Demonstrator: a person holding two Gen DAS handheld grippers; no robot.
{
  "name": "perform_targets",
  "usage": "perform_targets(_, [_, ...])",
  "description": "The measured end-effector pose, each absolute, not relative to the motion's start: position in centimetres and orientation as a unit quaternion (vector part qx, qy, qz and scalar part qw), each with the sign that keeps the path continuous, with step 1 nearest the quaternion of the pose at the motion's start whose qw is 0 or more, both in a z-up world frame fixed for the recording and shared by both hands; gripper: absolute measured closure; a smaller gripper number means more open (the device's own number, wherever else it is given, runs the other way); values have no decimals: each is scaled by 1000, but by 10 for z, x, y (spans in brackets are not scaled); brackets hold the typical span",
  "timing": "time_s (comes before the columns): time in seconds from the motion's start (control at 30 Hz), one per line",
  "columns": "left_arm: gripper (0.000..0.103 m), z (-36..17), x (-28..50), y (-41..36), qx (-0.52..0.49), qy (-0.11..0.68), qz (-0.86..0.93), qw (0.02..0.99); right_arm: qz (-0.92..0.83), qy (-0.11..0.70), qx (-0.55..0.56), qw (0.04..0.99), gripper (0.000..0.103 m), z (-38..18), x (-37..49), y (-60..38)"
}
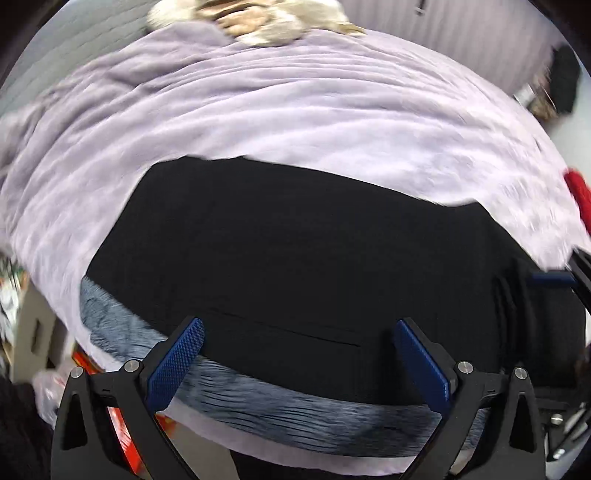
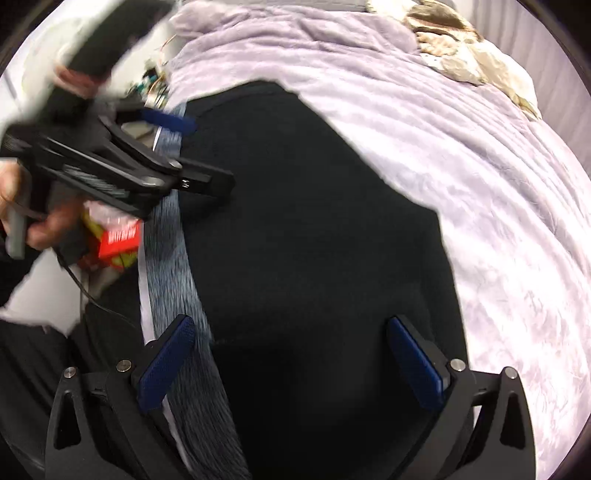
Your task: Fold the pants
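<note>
blanket (image 1: 295, 122) beyond pants (image 1: 295, 258): free | far pile (image 1: 258, 18): obstacle

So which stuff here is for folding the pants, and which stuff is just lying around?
For the job:
- black pants, spread flat on the bed
- left claw, open, over the pants
- right claw, open, over the pants

Just lying around:
- lilac blanket under the pants
- grey-blue striped strip along the bed's edge
- beige crumpled cloth at the far end
- red box beside the bed
</note>
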State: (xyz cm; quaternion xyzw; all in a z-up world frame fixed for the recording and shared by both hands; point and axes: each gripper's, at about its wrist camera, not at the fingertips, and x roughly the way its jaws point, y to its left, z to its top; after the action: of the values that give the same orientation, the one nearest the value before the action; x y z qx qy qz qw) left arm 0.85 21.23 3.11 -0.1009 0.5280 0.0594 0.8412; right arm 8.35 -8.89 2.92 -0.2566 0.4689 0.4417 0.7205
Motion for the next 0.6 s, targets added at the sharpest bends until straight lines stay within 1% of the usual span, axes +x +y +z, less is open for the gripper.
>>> perform_targets(0.1, [0,19,10,243,-149,528,78,832,460,443,-247,729,0,45,74,-76])
perform_targets(0.17, [0,10,19,245,-138,534,80,831,456,433,-275,727,0,46,71,-76])
perform_targets(0.27, [0,9,21,249,-132,531,76,834,442,468,-330,691,0,18,82,-32])
perform_targets(0.33, [0,11,21,260,-131,522,90,838,442,496,-340,666,0,-4,94,-16])
perform_targets(0.47, [0,8,20,297,-146,517,114,836,458,495,-315,668,0,2,120,16])
perform_targets(0.6, [0,5,20,325,-164,513,119,834,471,476,-337,662,0,6,119,44])
